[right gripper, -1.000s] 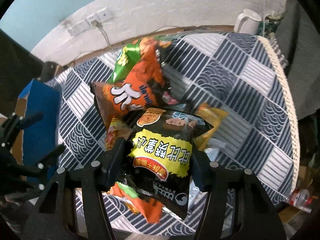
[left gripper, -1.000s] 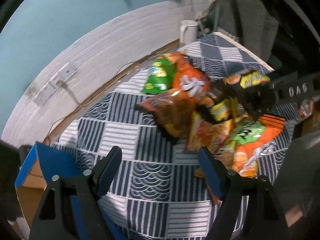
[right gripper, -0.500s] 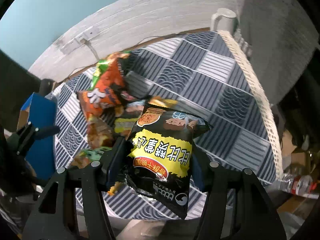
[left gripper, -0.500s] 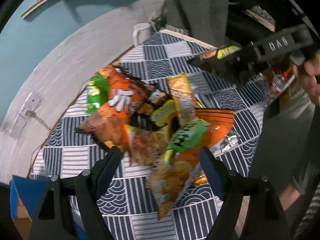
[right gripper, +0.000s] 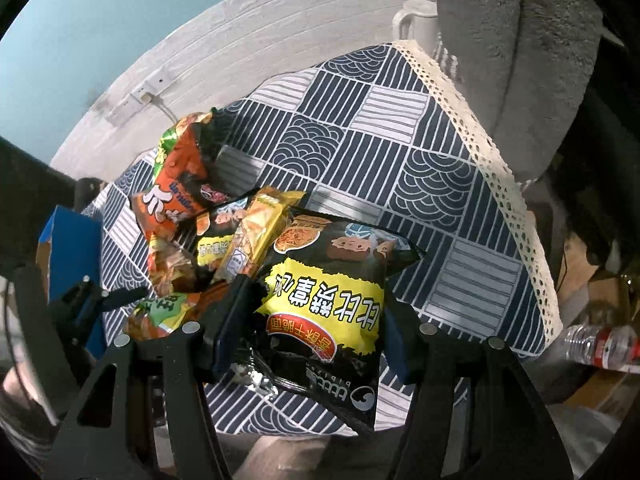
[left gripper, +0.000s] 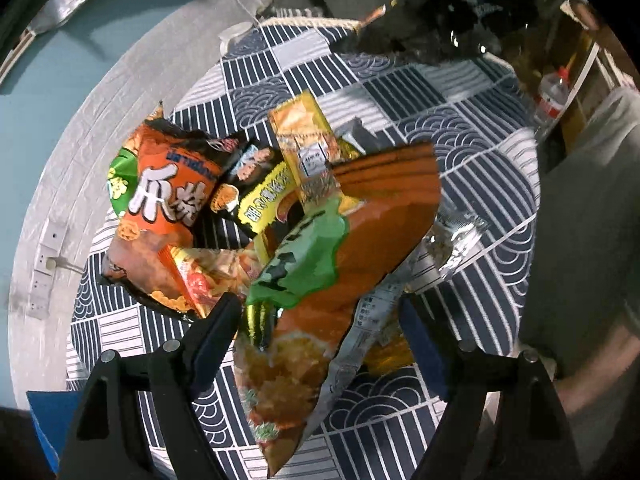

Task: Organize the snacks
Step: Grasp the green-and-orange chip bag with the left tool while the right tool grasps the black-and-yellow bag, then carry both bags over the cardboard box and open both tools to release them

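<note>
A pile of snack bags lies on the patterned tablecloth (left gripper: 460,128). My left gripper (left gripper: 320,320) is open, its fingers on either side of a large orange bag with a green splash (left gripper: 340,264). Beside it lie an orange bag with white characters (left gripper: 168,204), a yellow packet (left gripper: 306,148) and a black-and-yellow bag (left gripper: 260,196). My right gripper (right gripper: 316,320) is shut on a black bag with a yellow label (right gripper: 332,300) and holds it above the table's near edge. The pile (right gripper: 200,220) sits to its left.
A blue cardboard box (right gripper: 68,248) stands at the table's left end. A white mug (right gripper: 416,24) stands at the far corner by the wall. A plastic water bottle (right gripper: 600,348) lies off the table's right side. A lace-trimmed cloth edge (right gripper: 492,176) runs along the right.
My left gripper has swung over the pile and come down around the large orange bag. My right gripper has carried the black bag back and to the right, off the pile.
</note>
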The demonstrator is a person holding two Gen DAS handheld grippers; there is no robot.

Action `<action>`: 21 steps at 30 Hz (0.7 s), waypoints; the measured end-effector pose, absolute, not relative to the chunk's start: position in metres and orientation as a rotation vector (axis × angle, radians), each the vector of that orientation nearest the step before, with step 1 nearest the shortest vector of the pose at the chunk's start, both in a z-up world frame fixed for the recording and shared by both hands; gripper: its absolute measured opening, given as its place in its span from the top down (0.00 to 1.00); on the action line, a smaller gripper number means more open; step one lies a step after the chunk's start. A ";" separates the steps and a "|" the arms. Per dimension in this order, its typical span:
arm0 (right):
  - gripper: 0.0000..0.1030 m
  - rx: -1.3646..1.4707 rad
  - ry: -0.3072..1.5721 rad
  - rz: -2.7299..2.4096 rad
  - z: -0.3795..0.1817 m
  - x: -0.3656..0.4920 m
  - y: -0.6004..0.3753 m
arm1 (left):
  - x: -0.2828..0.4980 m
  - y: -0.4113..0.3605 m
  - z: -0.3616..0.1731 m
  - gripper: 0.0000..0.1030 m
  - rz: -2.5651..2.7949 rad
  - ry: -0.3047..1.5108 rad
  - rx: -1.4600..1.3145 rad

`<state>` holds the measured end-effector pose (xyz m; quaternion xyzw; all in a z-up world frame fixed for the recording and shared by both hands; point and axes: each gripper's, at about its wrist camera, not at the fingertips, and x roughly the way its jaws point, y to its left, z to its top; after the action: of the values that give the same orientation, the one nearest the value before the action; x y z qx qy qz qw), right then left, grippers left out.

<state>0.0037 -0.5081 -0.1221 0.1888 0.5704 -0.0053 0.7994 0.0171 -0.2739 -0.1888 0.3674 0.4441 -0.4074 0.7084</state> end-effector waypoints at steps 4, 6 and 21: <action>0.42 0.396 1.237 -0.001 -0.126 0.005 -0.502 | 0.023 -0.270 -0.191 0.32 -0.898 1.009 0.765; 0.42 0.391 1.244 0.003 -0.128 0.006 -0.498 | 0.026 -0.265 -0.188 0.41 -0.912 1.018 0.729; 0.42 0.362 1.225 0.025 -0.112 0.010 -0.478 | 0.031 -0.231 -0.151 0.60 -0.913 1.042 0.526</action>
<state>0.0101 -0.4775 -0.1124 0.1690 0.5715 0.0119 0.8029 0.0308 -0.2309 -0.1506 0.2394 0.4746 -0.4161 0.7378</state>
